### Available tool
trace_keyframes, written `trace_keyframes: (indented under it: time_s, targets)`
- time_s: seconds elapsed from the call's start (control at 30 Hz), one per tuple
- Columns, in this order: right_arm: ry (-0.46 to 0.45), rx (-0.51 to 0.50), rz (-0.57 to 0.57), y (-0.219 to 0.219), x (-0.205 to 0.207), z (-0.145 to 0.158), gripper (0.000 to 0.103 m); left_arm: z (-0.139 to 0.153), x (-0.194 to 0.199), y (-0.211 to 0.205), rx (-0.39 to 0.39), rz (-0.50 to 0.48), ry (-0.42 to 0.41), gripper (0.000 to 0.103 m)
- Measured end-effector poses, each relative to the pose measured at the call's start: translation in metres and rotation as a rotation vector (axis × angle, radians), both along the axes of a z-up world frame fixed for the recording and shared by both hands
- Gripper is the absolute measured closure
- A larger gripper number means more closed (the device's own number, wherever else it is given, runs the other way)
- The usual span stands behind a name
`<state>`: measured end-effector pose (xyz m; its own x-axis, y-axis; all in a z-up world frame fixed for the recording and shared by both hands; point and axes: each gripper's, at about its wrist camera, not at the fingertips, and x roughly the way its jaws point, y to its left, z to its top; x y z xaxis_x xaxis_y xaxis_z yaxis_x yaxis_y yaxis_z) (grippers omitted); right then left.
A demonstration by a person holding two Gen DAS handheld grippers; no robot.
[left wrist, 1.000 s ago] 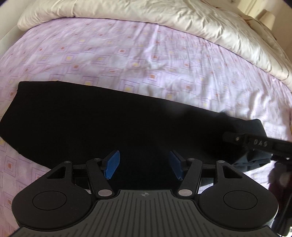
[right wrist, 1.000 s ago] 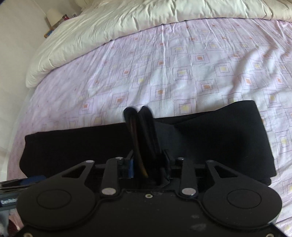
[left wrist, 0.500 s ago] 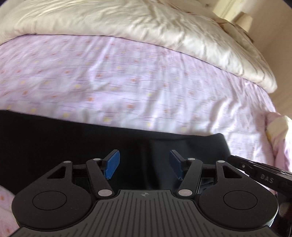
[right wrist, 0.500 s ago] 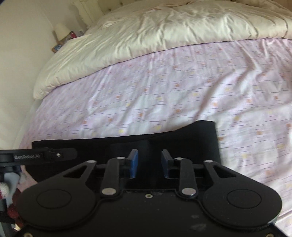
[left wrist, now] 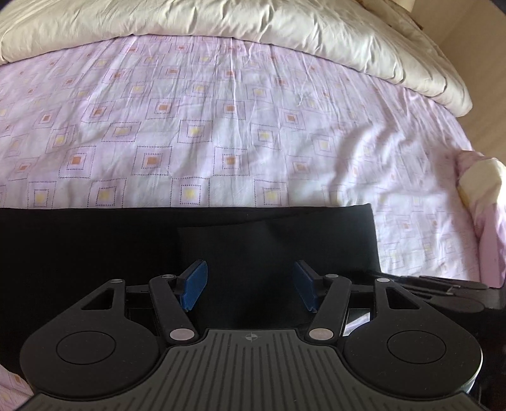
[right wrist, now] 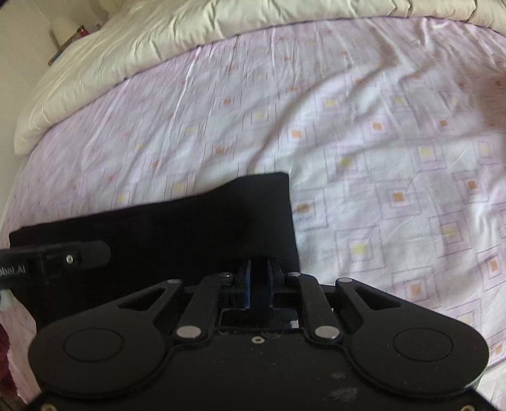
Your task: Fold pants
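- Now our right gripper is closing at the pants' end edge; cloth between its jaws unclear.
- Our left gripper hangs apart above them.
- Pants run sideways.

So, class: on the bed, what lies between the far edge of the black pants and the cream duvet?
Only bare patterned bedsheet separates the black pants from the cream duvet; nothing rests on that stretch. The left wrist view shows it most clearly.

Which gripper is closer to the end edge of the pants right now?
Right. The right gripper, jaws closing, sits just inside the end edge of the pants. The left gripper hangs open over the cloth farther in from that edge.
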<state>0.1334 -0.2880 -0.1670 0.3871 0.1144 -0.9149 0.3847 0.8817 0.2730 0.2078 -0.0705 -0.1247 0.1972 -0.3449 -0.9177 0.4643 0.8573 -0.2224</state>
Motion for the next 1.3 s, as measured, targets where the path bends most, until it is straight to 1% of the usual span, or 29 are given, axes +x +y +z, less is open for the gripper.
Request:
trace_keyframes:
  time_s: [0.1, 0.17, 0.2, 0.27, 0.3, 0.33, 0.4, 0.43, 0.5, 0.53, 0.57, 0.6, 0.7, 0.77, 0.8, 0.83, 0.9, 0.97, 1.03, 1.1, 1.23, 1.27, 1.3]
  targets:
    - [0.004, -0.008, 0.004, 0.006, 0.003, -0.001, 0.091, -0.006, 0.005, -0.001, 0.015, -0.004, 0.004, 0.045]
    - [-0.005, 0.004, 0.002, 0.004, 0.007, 0.007, 0.091, -0.013, 0.009, 0.0, 0.037, -0.004, 0.002, 0.045]
    - [-0.034, 0.002, -0.002, 0.003, 0.007, 0.015, 0.091, -0.018, 0.011, 0.001, 0.052, -0.005, 0.002, 0.045]
    - [-0.095, -0.033, -0.009, 0.001, 0.01, 0.031, 0.091, -0.031, 0.017, 0.003, 0.091, -0.005, 0.021, 0.045]
    - [-0.116, -0.047, -0.015, 0.0, 0.013, 0.036, 0.091, -0.037, 0.019, 0.005, 0.094, -0.006, 0.027, 0.045]
    - [-0.13, -0.054, -0.026, -0.003, 0.018, 0.039, 0.091, -0.038, 0.019, 0.006, 0.085, -0.013, 0.012, 0.045]
    - [-0.115, -0.048, -0.042, -0.009, 0.031, 0.035, 0.091, -0.039, 0.019, 0.003, 0.094, -0.031, -0.001, 0.044]
    - [-0.095, -0.052, -0.054, -0.013, 0.036, 0.03, 0.091, -0.038, 0.018, 0.002, 0.095, -0.035, -0.002, 0.04]
    - [-0.031, -0.061, -0.066, -0.017, 0.045, 0.013, 0.091, -0.039, 0.017, 0.004, 0.078, -0.032, 0.001, 0.036]
    - [0.021, -0.054, -0.066, -0.019, 0.049, 0.001, 0.094, -0.039, 0.016, 0.004, 0.073, -0.027, -0.001, 0.036]
    - [0.026, -0.054, -0.073, -0.021, 0.049, -0.006, 0.097, -0.039, 0.016, 0.006, 0.068, -0.023, -0.003, 0.036]
    - [0.006, -0.056, -0.076, -0.022, 0.048, -0.006, 0.101, -0.039, 0.015, 0.006, 0.063, -0.021, -0.005, 0.036]
    - [0.02, -0.049, -0.064, -0.024, 0.049, -0.004, 0.101, -0.037, 0.014, 0.006, 0.065, -0.032, -0.009, 0.036]
    - [0.025, -0.049, -0.058, -0.024, 0.048, 0.0, 0.101, -0.031, 0.012, 0.007, 0.082, -0.037, -0.003, 0.037]
    - [0.02, -0.049, -0.062, -0.024, 0.046, 0.006, 0.096, -0.025, 0.01, 0.01, 0.086, -0.029, -0.009, 0.037]
    - [-0.003, -0.054, -0.07, -0.023, 0.041, 0.015, 0.09, -0.018, 0.005, 0.016, 0.077, -0.023, -0.024, 0.037]
    - [-0.055, -0.048, -0.071, -0.018, 0.03, 0.033, 0.089, -0.006, -0.007, 0.031, 0.064, -0.014, -0.044, 0.037]
    - [-0.084, -0.034, -0.073, -0.011, 0.018, 0.047, 0.088, -0.001, -0.02, 0.049, 0.069, 0.0, -0.042, 0.037]
    - [-0.086, -0.025, -0.069, 0.0, 0.006, 0.054, 0.086, -0.001, -0.032, 0.071, 0.085, 0.03, -0.04, 0.037]
    - [-0.082, -0.013, -0.063, 0.013, -0.008, 0.057, 0.086, -0.001, -0.041, 0.092, 0.107, 0.078, -0.052, 0.037]
    - [-0.053, 0.013, -0.052, 0.045, -0.034, 0.058, 0.086, -0.009, -0.053, 0.13, 0.123, 0.164, -0.068, 0.037]
    - [-0.044, 0.016, -0.045, 0.056, -0.041, 0.057, 0.086, -0.016, -0.053, 0.138, 0.113, 0.174, -0.048, 0.037]
    - [-0.037, 0.016, -0.038, 0.065, -0.047, 0.057, 0.086, -0.026, -0.051, 0.145, 0.1, 0.188, -0.001, 0.037]
